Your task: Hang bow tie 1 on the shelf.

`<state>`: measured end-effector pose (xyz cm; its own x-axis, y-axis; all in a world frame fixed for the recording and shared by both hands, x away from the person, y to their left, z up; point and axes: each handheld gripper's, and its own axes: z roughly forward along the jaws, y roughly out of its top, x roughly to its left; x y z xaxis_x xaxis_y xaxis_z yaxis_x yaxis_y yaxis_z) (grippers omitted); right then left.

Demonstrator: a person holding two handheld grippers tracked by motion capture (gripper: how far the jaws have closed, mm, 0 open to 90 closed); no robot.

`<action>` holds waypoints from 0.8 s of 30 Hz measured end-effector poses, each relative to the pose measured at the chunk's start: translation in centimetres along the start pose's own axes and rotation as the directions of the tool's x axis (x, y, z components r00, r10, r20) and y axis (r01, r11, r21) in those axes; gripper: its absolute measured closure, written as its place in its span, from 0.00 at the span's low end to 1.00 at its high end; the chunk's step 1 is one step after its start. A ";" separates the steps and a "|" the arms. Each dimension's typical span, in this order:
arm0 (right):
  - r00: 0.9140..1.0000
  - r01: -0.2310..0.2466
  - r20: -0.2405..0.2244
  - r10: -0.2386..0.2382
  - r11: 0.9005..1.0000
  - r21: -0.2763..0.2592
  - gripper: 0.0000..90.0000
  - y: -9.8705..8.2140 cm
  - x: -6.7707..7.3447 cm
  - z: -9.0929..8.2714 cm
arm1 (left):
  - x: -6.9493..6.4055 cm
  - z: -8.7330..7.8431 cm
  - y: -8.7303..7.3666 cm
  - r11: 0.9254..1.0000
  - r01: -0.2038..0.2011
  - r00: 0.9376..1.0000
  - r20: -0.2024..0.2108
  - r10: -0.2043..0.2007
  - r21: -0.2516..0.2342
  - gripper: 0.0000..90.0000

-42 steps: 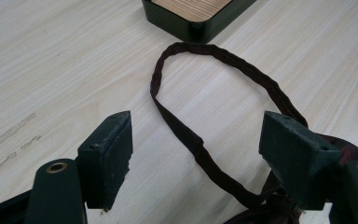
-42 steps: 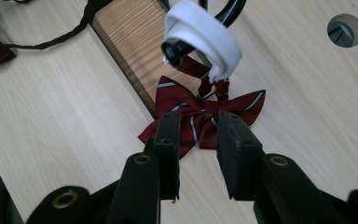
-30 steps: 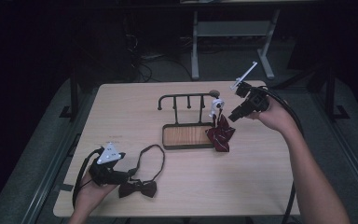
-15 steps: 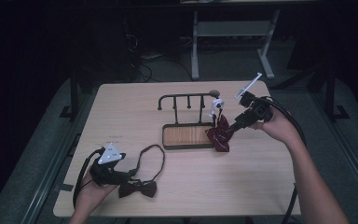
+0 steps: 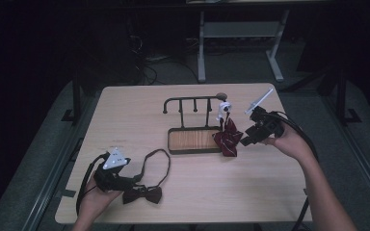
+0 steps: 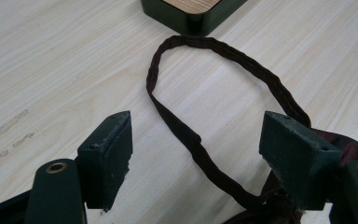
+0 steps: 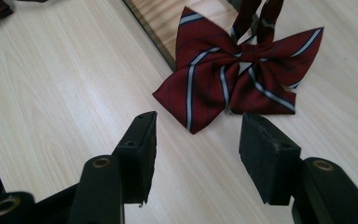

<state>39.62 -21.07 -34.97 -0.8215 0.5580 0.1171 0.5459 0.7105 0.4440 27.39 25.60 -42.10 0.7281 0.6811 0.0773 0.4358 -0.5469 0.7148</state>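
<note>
Nearest, the left hand-held gripper (image 5: 125, 183) rests spread beside a dark bow tie (image 5: 142, 195) on the desk (image 5: 270, 192). Farther off, the right hand-held gripper (image 7: 196, 158), its jaws just opening and empty, faces the striped bow tie (image 7: 235, 77) straight ahead, wings lying crosswise, hanging from the rack (image 5: 192, 101).

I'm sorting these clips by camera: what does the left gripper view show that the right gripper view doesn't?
Left gripper view alone: a dark maroon fabric neck loop lying on the table between the open left tongs, joined to a plain dark bow tie at the lower right.

Right gripper view alone: a maroon bow tie with white stripes lying partly off the tray, ahead of the open right tongs, whose jaws have just been opening with nothing between them.

Both: the pale wooden table and a corner of the dark-rimmed wooden tray.
</note>
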 end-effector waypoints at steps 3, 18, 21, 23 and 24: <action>1.000 -0.004 -0.005 0.004 1.000 -0.003 0.50 -0.4 0.3 0.3 | 0.0 0.0 0.0 1.000 0.001 1.000 -0.001 -0.001 -0.004 0.29; 1.000 -0.016 -0.011 0.016 1.000 0.005 0.47 -2.9 0.9 2.1 | 0.0 0.3 -0.1 1.000 0.002 1.000 0.008 -0.002 -0.003 0.29; 1.000 -0.016 -0.014 0.016 1.000 0.004 0.47 -3.1 1.2 2.1 | 0.0 0.3 -0.1 1.000 0.008 1.000 0.011 -0.008 -0.001 0.29; 1.000 -0.015 -0.015 0.015 1.000 0.001 0.47 -3.4 1.5 2.2 | 0.1 0.4 -0.1 1.000 0.011 1.000 0.015 -0.011 -0.003 0.29; 1.000 -0.015 -0.015 0.015 1.000 0.000 0.46 -3.4 1.6 2.3 | 0.1 0.4 -0.1 1.000 0.018 1.000 0.017 -0.018 -0.004 0.29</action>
<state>36.80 -21.64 -38.30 -0.8157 0.5621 0.1366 0.5579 0.7022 0.4424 27.64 25.51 -42.44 0.7293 0.6822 0.0526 0.4465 -0.5327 0.7189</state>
